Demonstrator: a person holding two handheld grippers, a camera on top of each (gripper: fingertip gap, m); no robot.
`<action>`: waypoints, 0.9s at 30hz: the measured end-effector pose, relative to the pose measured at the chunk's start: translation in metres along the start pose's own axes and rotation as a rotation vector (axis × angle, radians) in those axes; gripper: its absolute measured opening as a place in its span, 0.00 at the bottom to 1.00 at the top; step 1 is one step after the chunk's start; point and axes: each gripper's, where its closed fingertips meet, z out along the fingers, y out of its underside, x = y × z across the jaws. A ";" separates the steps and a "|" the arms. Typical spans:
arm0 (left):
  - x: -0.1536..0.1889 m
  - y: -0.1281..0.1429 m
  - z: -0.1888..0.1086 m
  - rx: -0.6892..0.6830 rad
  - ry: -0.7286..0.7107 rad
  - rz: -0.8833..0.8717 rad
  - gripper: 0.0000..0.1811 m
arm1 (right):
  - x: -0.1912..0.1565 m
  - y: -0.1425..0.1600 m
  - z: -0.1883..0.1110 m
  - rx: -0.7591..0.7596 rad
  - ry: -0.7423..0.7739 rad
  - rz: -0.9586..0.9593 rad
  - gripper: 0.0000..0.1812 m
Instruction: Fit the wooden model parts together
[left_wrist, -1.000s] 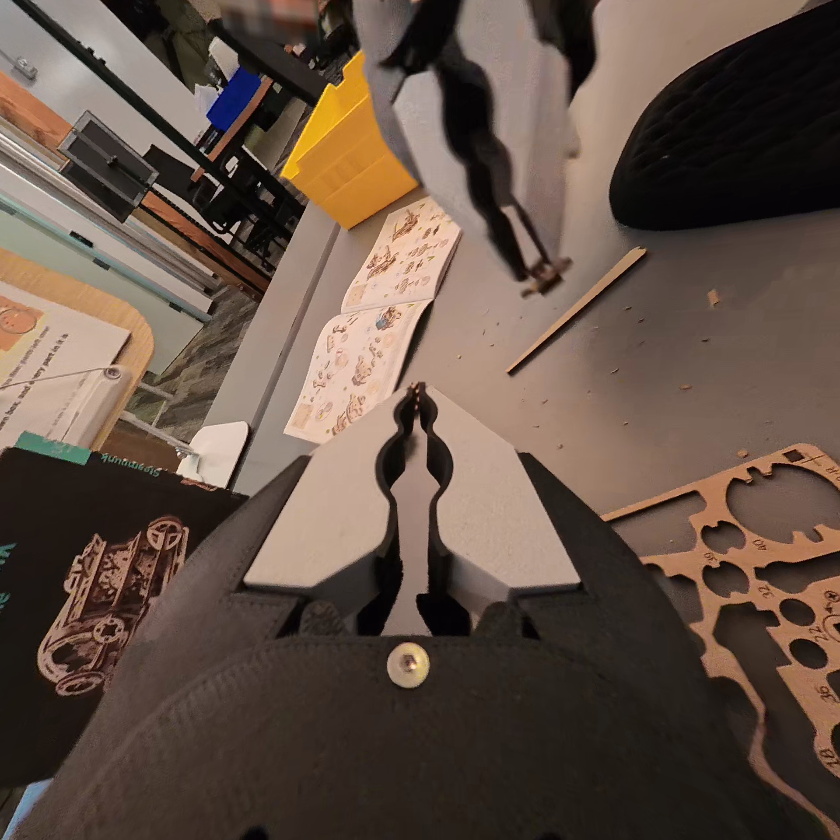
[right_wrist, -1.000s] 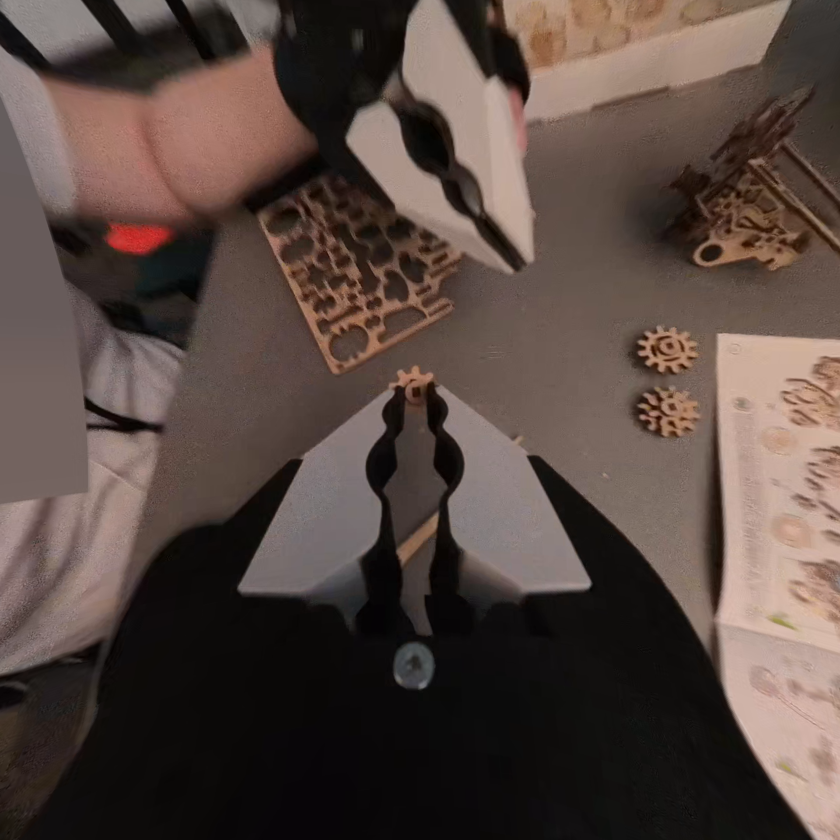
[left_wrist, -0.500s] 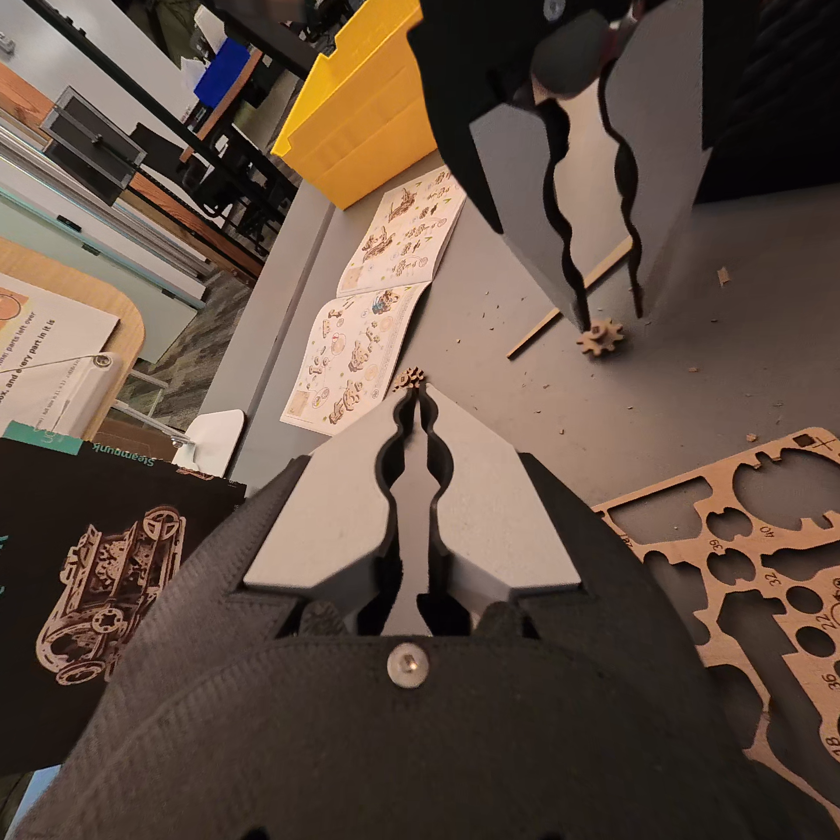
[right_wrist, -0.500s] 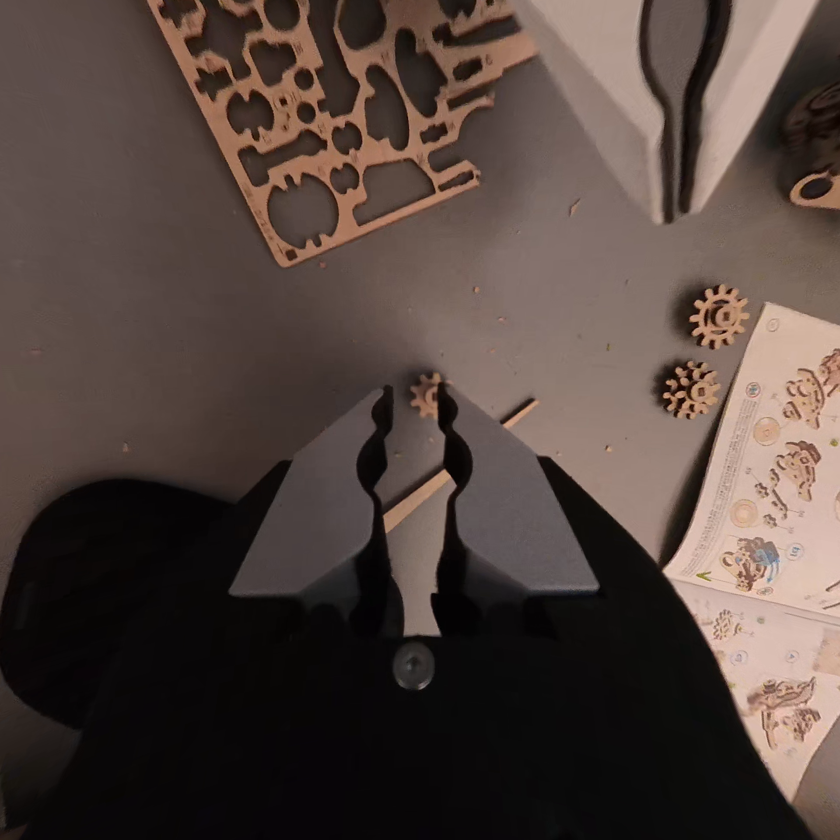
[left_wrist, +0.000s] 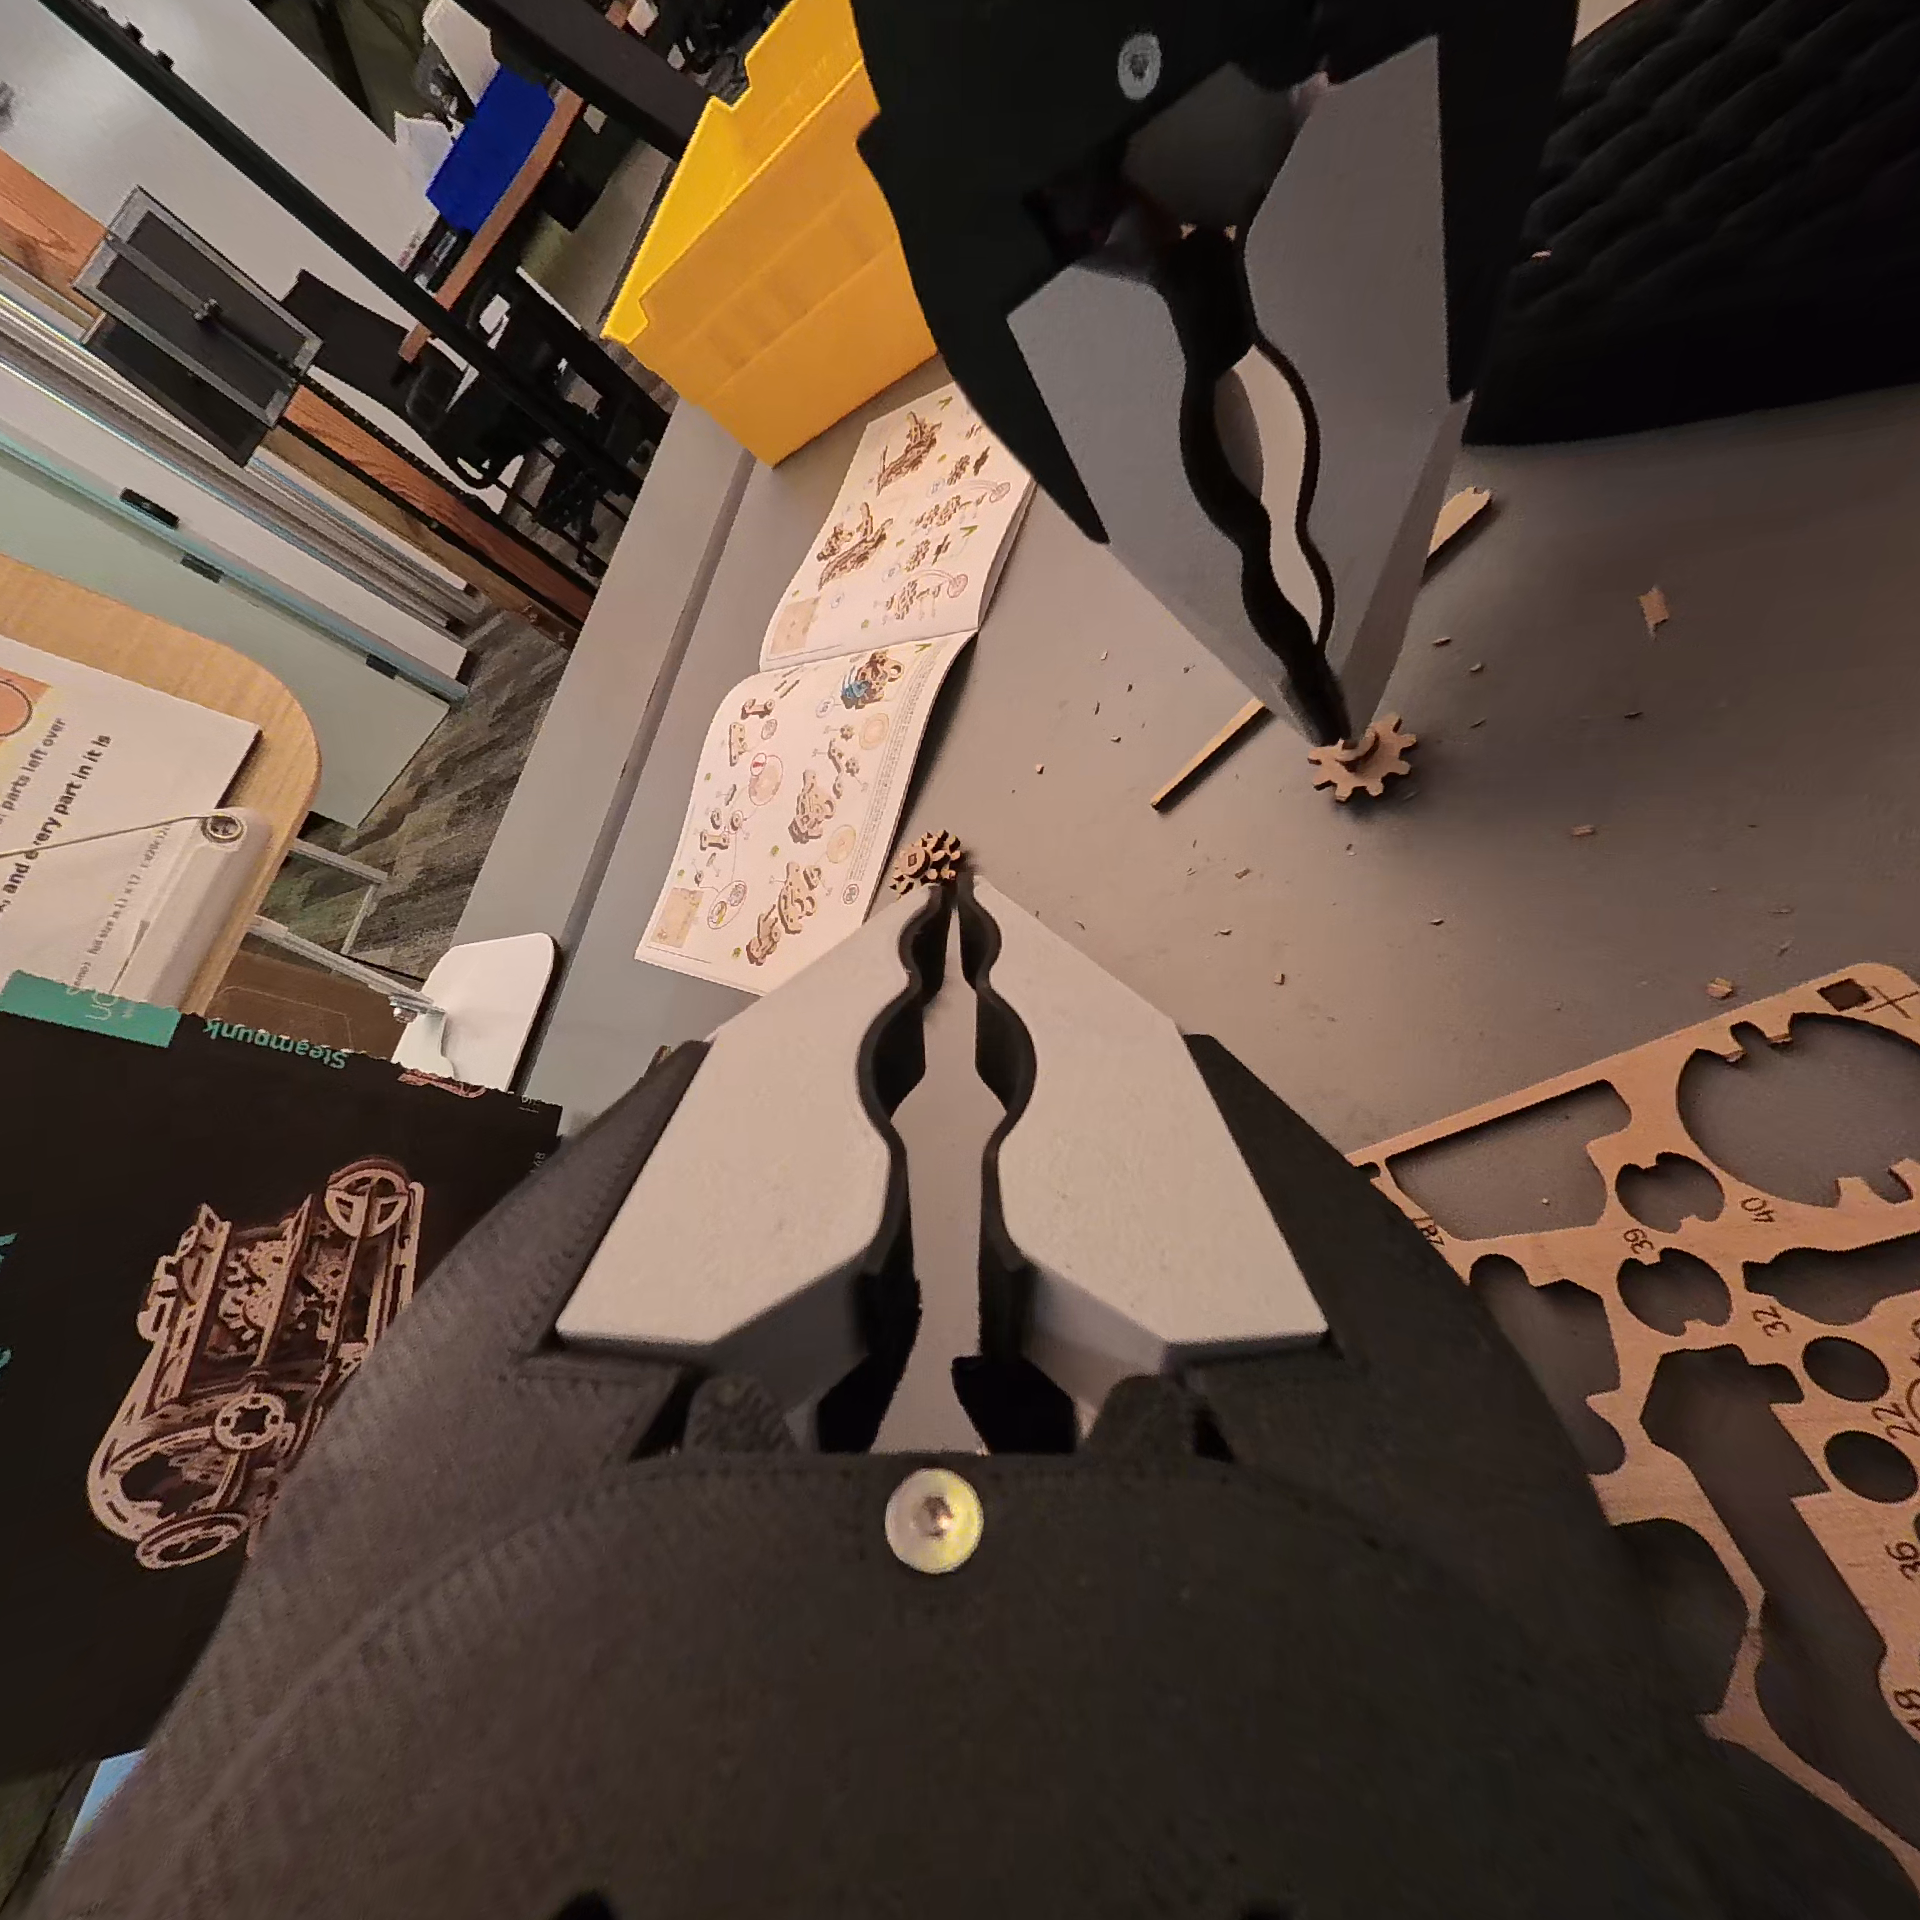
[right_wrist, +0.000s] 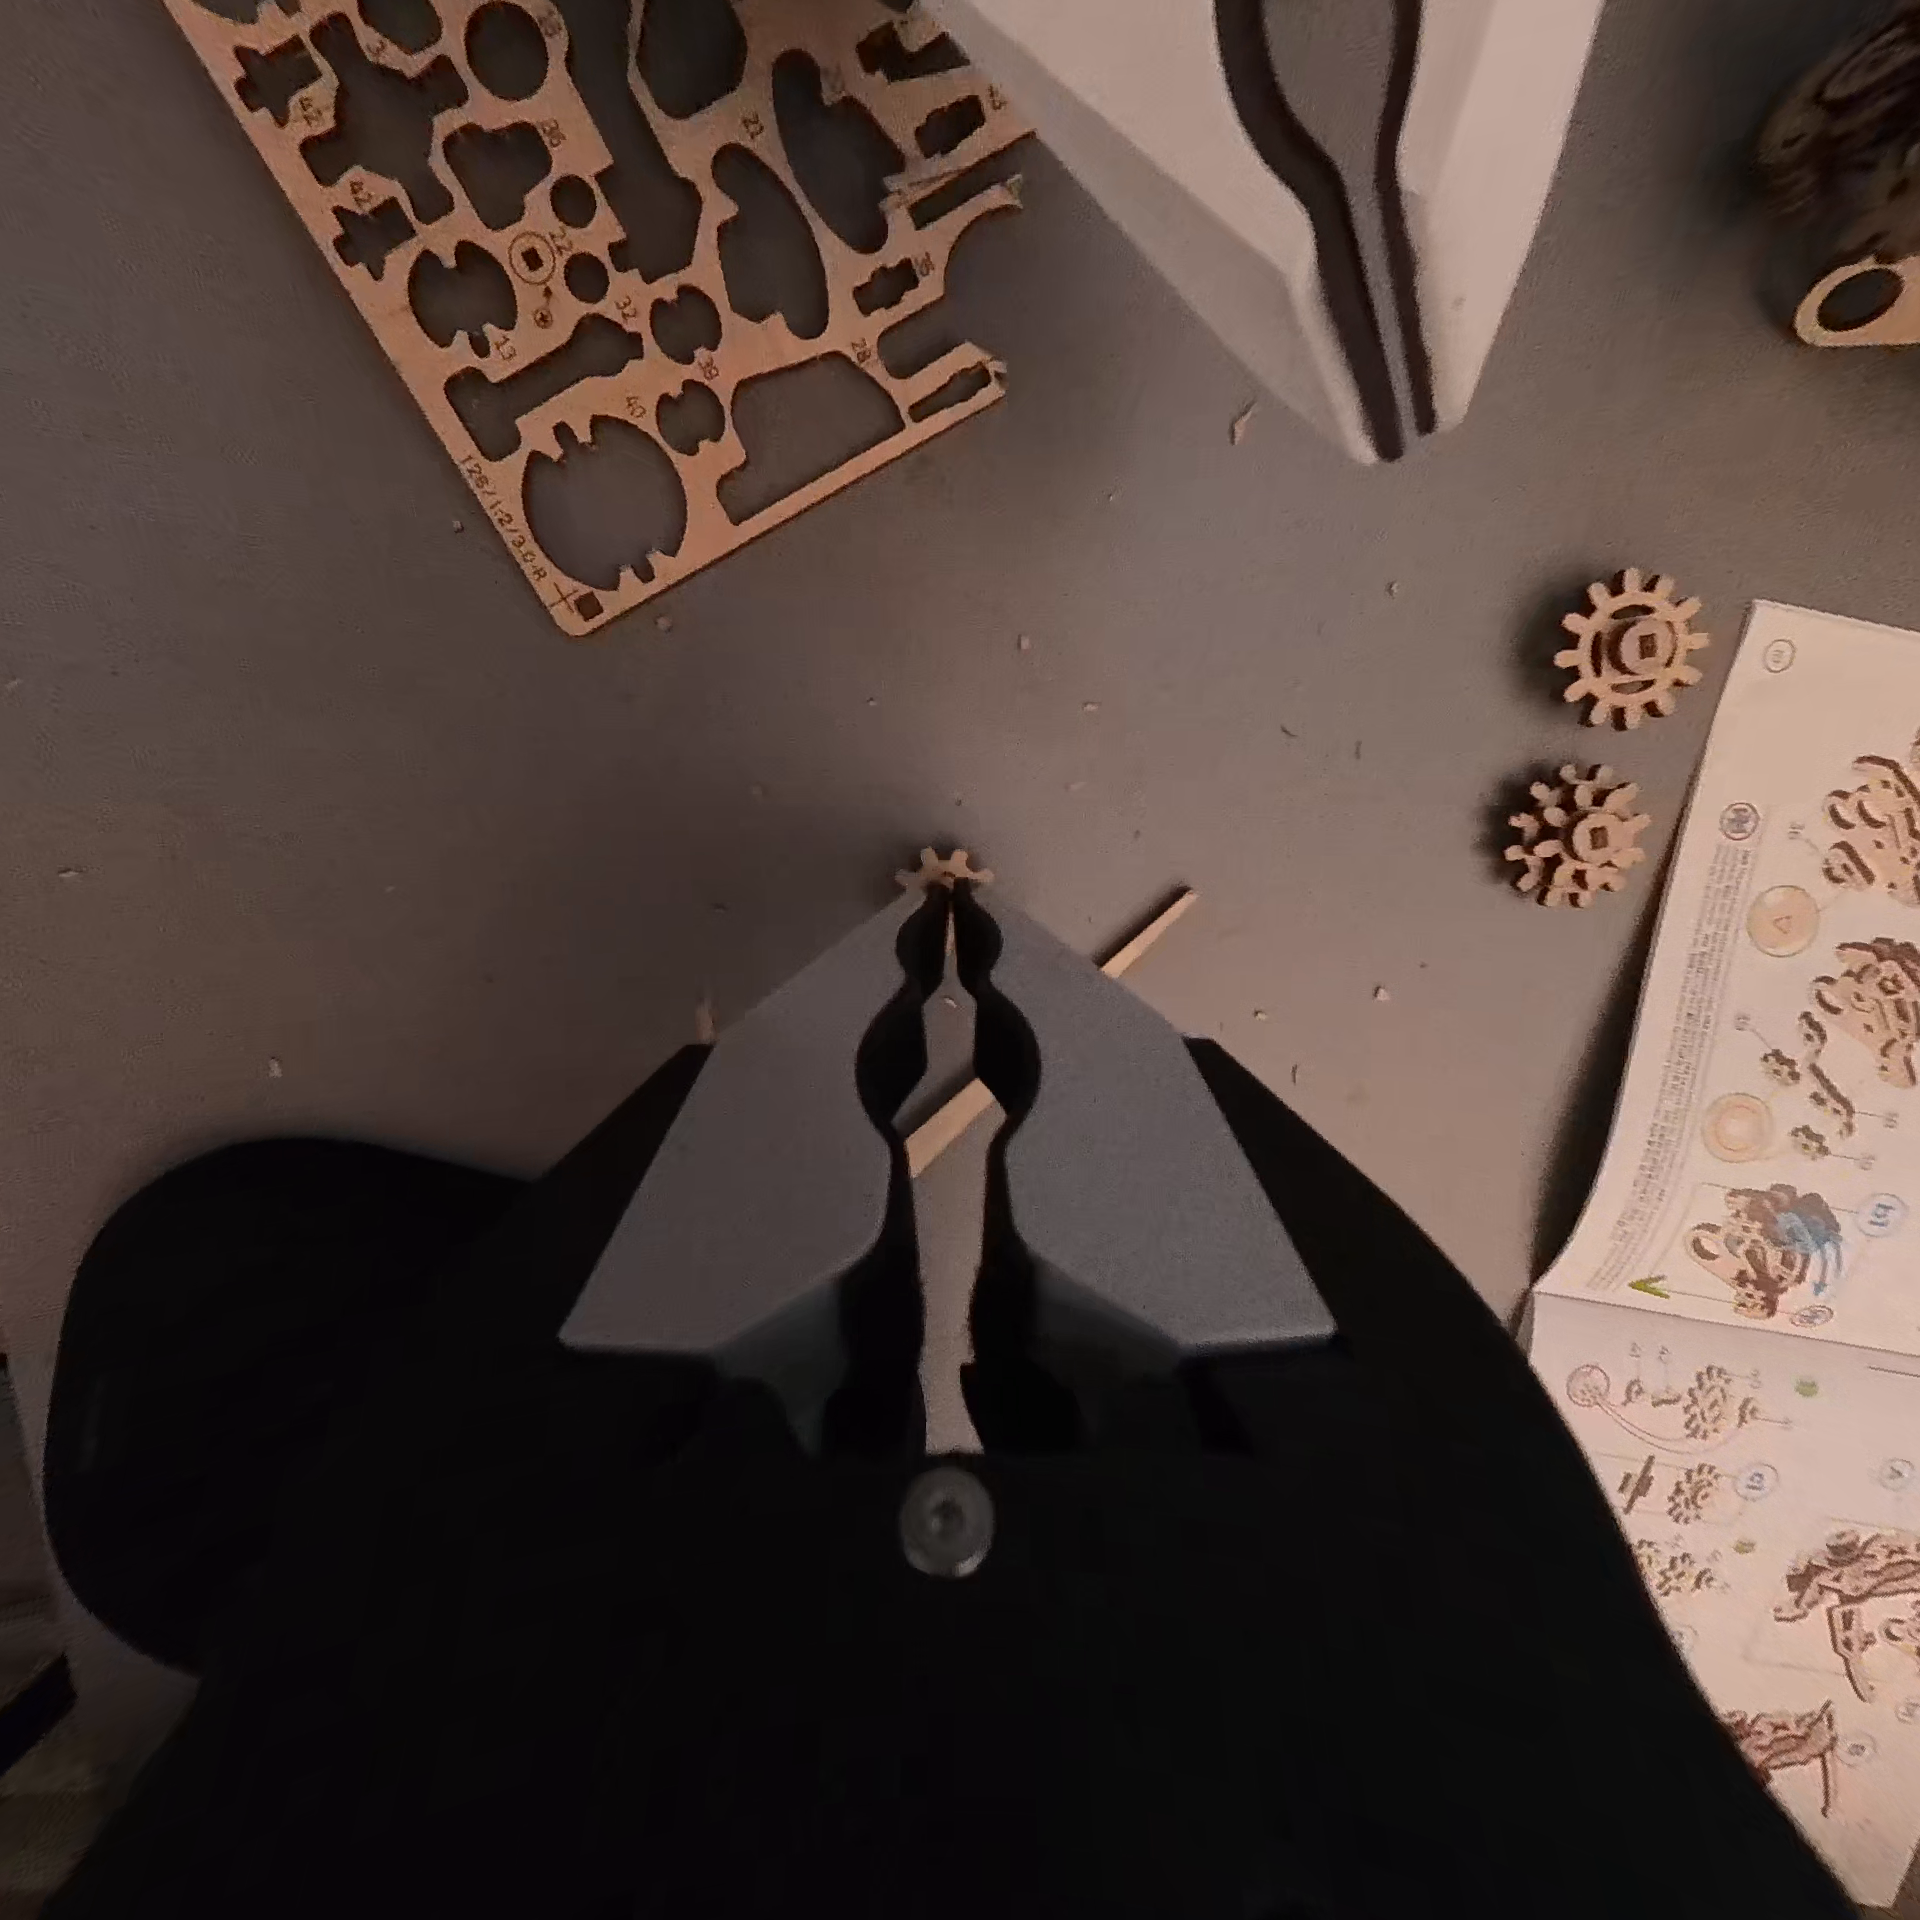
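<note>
Pinching a small gear (right_wrist: 940, 868) that lies flat on the table (right_wrist: 312, 831), the right gripper (right_wrist: 948, 909) has its jaws closed on it, probably to lift it for fitting. Far right, the left gripper (left_wrist: 948, 896) waits with tips together, seemingly empty. Half a second ago the right jaws stood apart around the gear.
</note>
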 end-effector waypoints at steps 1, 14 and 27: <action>0.000 0.000 0.000 0.001 0.001 0.001 0.00 | -0.001 0.002 0.002 -0.011 -0.006 -0.004 0.00; 0.002 -0.001 0.001 0.002 0.004 0.004 0.00 | -0.003 0.003 0.002 -0.056 0.035 -0.068 0.00; 0.000 0.000 0.000 0.000 -0.002 -0.004 0.00 | -0.003 0.004 0.003 -0.182 0.018 -0.057 0.01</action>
